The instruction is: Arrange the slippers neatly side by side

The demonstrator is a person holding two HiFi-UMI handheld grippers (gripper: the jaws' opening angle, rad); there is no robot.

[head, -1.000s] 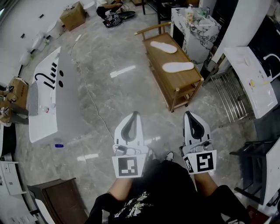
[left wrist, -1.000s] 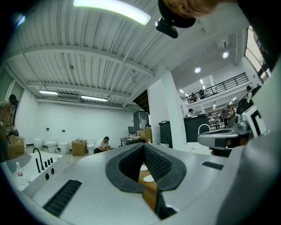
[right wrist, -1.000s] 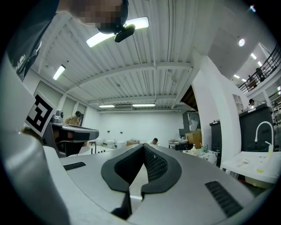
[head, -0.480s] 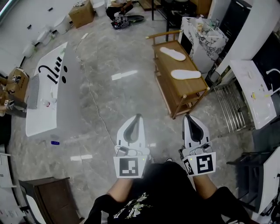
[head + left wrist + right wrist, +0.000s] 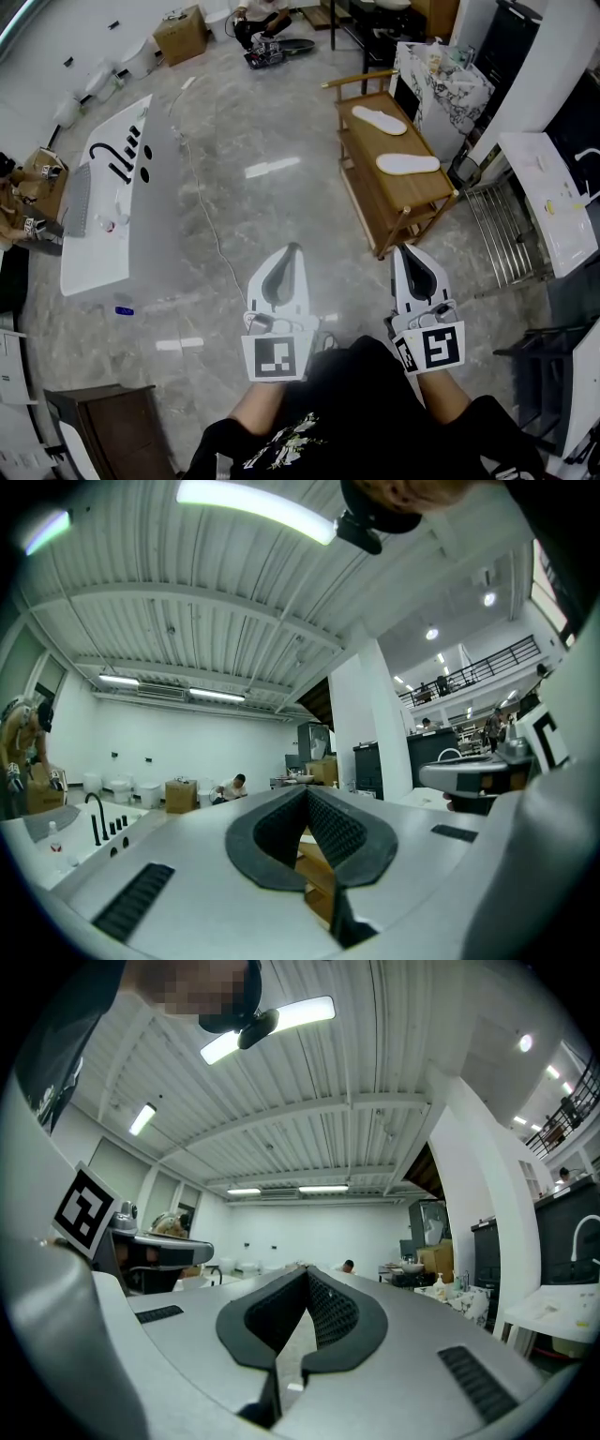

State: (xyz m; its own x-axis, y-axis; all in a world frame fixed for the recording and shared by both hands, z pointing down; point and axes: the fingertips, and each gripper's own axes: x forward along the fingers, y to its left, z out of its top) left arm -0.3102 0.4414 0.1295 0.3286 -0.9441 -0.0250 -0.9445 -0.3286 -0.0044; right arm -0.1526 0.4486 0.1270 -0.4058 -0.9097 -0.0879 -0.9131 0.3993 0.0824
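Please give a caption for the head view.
Shut, empty left gripper and right gripper; two slippers lie apart on the bench.

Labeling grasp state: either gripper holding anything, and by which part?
Nothing is held. Left gripper and right gripper are shut, empty; both slippers lie on the wooden bench, untouched.

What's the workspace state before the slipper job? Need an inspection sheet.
Surface: wooden table, top bare apart from the slippers.
Job's things: far slipper and near slipper, both white, on the table, apart and at different angles.
Clutter: nothing seen on the table.
Grippers: left gripper and right gripper shut, empty, short of the table.
Cables: floor cable, left of the table.
Surroundings: white tub, cardboard box, seated person, metal rack.
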